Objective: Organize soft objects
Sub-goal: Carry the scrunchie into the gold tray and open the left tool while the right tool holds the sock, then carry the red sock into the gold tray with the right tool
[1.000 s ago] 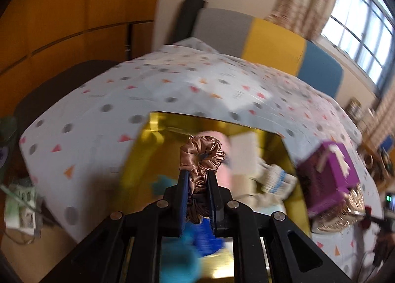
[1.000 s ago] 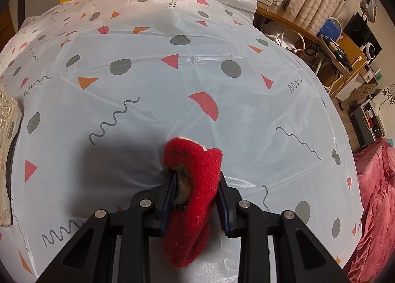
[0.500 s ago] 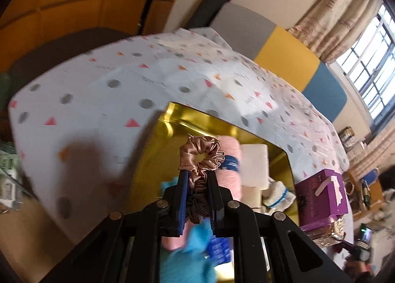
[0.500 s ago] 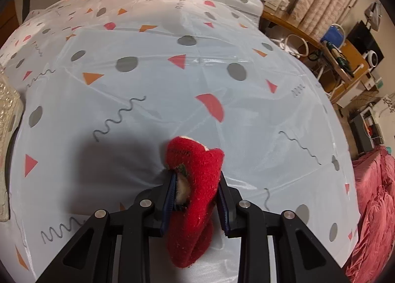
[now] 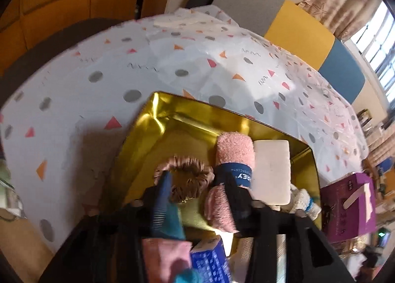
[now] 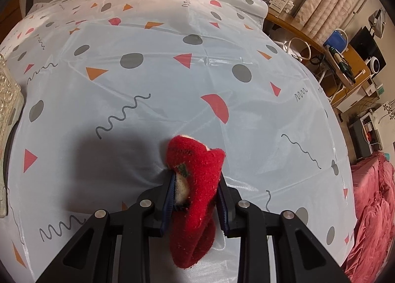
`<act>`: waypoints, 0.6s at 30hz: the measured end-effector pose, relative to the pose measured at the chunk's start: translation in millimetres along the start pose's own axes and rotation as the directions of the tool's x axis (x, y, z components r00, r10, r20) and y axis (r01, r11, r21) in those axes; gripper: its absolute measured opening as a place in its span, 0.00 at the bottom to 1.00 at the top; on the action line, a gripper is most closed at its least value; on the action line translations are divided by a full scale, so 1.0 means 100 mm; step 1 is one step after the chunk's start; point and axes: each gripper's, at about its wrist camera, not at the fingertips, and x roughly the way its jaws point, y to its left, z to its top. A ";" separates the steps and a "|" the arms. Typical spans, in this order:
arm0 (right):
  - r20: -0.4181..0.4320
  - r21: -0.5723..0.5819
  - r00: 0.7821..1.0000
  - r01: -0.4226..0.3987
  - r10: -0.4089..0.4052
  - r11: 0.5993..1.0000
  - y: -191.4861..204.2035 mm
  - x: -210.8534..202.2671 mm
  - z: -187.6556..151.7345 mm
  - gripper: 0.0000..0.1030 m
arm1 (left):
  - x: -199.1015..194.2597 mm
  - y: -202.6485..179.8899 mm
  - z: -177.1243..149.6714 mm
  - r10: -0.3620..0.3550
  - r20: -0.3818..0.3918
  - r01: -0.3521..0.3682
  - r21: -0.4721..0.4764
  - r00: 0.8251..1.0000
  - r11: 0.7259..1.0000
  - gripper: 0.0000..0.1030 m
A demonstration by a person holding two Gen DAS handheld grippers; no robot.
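A bronze satin scrunchie (image 5: 184, 178) lies flat in the gold tray (image 5: 222, 107), beside a pink rolled towel (image 5: 234, 152) with a blue band. My left gripper (image 5: 196, 181) hangs low over the tray with its jaws opening. The scrunchie sits between the fingers, and the pads no longer press it. In the right wrist view my right gripper (image 6: 195, 179) is shut on a red fuzzy soft toy (image 6: 197, 184), held just above the patterned tablecloth (image 6: 172, 80).
The tray also holds a white block (image 5: 271, 167), a white and blue roll (image 5: 305, 200), a pink cloth (image 5: 165, 255) and a blue pack (image 5: 209, 260). A purple box (image 5: 348, 206) stands to its right. A clear ribbed dish (image 6: 7, 100) sits at the left edge.
My left gripper has dropped closer to the tray and its jaws have parted. The scrunchie has left the grip and now lies in the tray. The right gripper has kept still.
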 end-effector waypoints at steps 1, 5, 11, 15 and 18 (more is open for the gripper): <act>0.001 0.000 1.000 0.000 0.000 1.000 0.00 0.00 0.00 0.29 | -0.05 0.00 -0.02 0.007 0.016 -0.007 0.012 1.000 1.000 0.51; 0.005 -0.003 1.000 0.004 -0.004 1.000 0.00 0.00 0.00 0.29 | -0.32 -0.09 -0.20 0.050 0.099 -0.060 0.097 0.994 0.993 0.52; -0.001 0.031 1.000 -0.022 0.022 0.999 -0.05 0.00 0.00 0.29 | -0.57 -0.24 -0.53 0.013 0.134 -0.036 0.172 0.991 0.984 0.53; -0.016 0.104 0.996 -0.088 0.091 0.991 -0.16 0.00 0.04 0.26 | -0.65 -0.35 -0.63 -0.021 0.123 -0.004 0.204 0.992 0.979 0.54; -0.007 0.161 0.990 -0.138 0.142 0.977 -0.23 -0.04 0.08 0.24 | -0.72 -0.45 -0.68 -0.032 0.142 -0.003 0.237 0.989 0.971 0.54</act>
